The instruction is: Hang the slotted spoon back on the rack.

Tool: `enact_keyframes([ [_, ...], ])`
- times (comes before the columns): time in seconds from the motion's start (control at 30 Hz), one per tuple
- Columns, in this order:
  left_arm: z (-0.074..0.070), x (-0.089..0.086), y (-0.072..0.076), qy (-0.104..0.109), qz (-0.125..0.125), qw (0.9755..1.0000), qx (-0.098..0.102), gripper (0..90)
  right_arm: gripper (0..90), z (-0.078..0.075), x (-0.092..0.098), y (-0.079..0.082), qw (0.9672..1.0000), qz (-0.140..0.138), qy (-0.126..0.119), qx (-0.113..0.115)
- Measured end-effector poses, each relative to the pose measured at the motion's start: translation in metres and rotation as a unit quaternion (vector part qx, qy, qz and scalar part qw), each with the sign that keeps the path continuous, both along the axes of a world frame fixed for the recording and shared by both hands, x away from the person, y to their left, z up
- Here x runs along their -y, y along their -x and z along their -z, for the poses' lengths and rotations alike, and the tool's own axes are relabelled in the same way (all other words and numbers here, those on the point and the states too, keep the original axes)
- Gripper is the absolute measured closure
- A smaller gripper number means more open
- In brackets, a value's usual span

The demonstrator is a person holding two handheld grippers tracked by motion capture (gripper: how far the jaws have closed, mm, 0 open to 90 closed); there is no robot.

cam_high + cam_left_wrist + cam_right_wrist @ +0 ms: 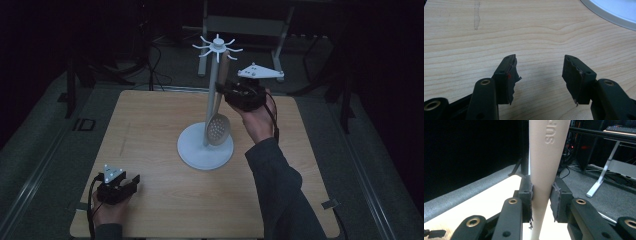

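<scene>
The right tool [226,93] is clamped on the handle of a beige slotted spoon [219,126], which hangs nearly upright beside the post of the white utensil stand [205,150]. The spoon's long axis runs top to bottom, slightly tilted: its perforated bowl points down and sits just above the stand's round base, while the handle end points up toward the ring of hooks [217,47] at the top of the post. In the right gripper view the pads [527,195] press the handle [544,170] from both sides. The hooks lie above the grip, so any move toward them has to follow the spoon's own axis upward. The left tool [539,75] rests well apart, low over the counter [150,130] at its near left corner, its jaws apart with nothing between them
</scene>
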State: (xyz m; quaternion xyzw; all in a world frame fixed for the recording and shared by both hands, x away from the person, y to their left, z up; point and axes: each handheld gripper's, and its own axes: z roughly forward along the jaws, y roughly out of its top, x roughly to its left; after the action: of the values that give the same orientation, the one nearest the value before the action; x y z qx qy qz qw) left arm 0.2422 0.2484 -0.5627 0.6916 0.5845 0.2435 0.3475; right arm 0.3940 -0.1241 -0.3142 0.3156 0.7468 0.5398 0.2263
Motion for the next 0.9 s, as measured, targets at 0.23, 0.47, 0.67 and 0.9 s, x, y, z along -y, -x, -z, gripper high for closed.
enact_keyframes([
  [0.23, 0.0003, 0.0004, -0.0002, -0.001, 0.000, 1.0000, -0.001, 45.3, 73.0, 0.0004, 0.0012, 0.0000, 1.0000, 0.000, -0.001, 0.001],
  [0.47, 0.0000, 0.0001, 0.0000, 0.000, 0.000, 1.0000, 0.000, 45.3, 72.9, 0.0013, 0.0021, 0.0003, 1.0000, 0.000, -0.004, 0.002],
  [0.67, -0.0001, -0.0001, 0.0001, 0.000, 0.000, 1.0000, 0.000, 45.3, 71.8, 0.0032, 0.0040, 0.0000, 0.9999, 0.000, -0.010, 0.003],
  [0.9, 0.0000, 0.0000, 0.0000, 0.000, 0.000, 1.0000, 0.000, 45.2, 61.1, 0.0065, 0.0085, -0.0006, 0.9998, 0.009, -0.016, 0.001],
])
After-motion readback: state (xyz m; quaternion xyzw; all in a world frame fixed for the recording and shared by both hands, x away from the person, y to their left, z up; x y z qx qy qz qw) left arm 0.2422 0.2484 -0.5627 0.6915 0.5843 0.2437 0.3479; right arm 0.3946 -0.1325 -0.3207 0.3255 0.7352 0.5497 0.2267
